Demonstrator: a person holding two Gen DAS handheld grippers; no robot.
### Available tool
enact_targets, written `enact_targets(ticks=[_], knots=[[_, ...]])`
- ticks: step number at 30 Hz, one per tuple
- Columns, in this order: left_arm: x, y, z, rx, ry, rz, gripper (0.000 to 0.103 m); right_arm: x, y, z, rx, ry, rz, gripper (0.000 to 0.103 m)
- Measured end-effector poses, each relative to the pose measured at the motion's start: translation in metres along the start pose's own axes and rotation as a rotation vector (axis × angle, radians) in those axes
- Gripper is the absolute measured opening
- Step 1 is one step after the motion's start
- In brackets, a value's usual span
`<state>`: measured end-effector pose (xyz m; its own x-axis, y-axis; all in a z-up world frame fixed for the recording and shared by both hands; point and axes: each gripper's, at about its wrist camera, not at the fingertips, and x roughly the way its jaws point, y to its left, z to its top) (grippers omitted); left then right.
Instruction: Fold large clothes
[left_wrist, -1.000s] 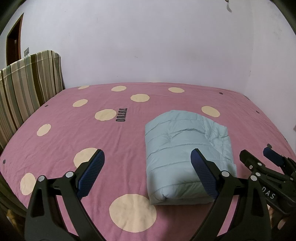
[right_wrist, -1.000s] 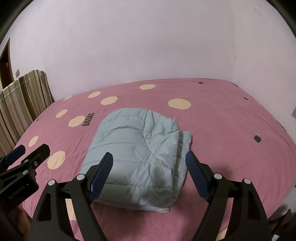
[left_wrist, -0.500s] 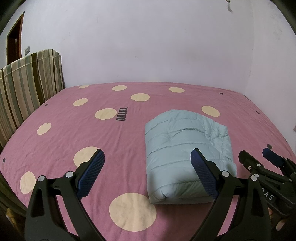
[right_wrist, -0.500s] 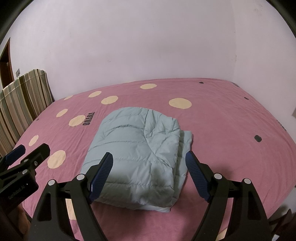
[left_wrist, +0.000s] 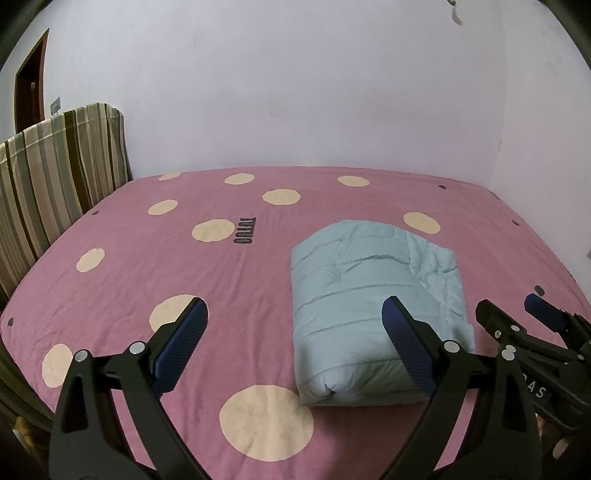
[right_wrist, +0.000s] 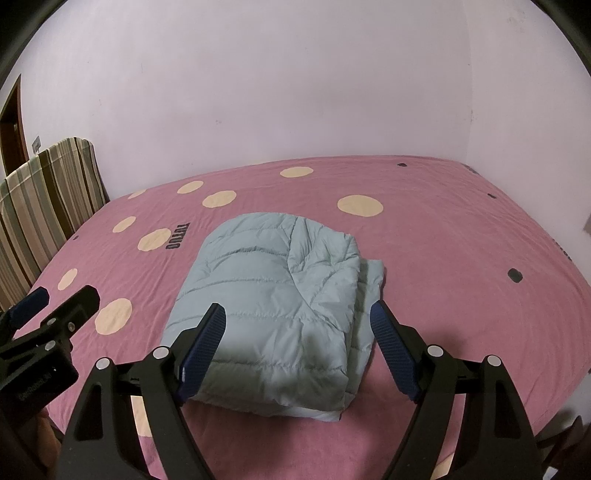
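**Folded jacket on the bed, both grippers wide apart**

Folded into a thick, compact rectangle: the pale blue quilted jacket (right_wrist: 273, 314), lying on the pink bedsheet (left_wrist: 147, 258) with cream dots, toward the near edge of the bed. Rolled fold facing the near side in the left wrist view; stacked layer edges showing along its right side in the right wrist view.

Held above the near edge, angled down at the bed: left gripper (left_wrist: 295, 328), jaws spread wide, nothing between the pads, bare sheet beneath, jacket just beside its right finger. Right gripper (right_wrist: 297, 328) likewise spread wide, hanging over the jacket's near end, pads not touching the fabric.

Striped headboard (left_wrist: 55, 177) at the left, plain pale wall (right_wrist: 295, 92) behind.
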<state>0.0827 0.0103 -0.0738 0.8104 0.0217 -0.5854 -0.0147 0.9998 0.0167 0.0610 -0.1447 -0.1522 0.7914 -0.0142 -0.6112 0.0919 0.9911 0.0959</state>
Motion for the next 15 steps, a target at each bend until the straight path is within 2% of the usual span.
enact_targets(ticks=[9,15], knots=[[-0.0006,-0.0003,0.0001,0.008,0.012,0.006,0.095,-0.0002,0.0009,-0.0016,0.0,-0.001,0.001,0.079],[-0.0027,0.0003,0.0016,0.008,-0.008,0.025,0.095,-0.0006,0.0014,-0.0019,0.002,-0.001,0.0,0.079]])
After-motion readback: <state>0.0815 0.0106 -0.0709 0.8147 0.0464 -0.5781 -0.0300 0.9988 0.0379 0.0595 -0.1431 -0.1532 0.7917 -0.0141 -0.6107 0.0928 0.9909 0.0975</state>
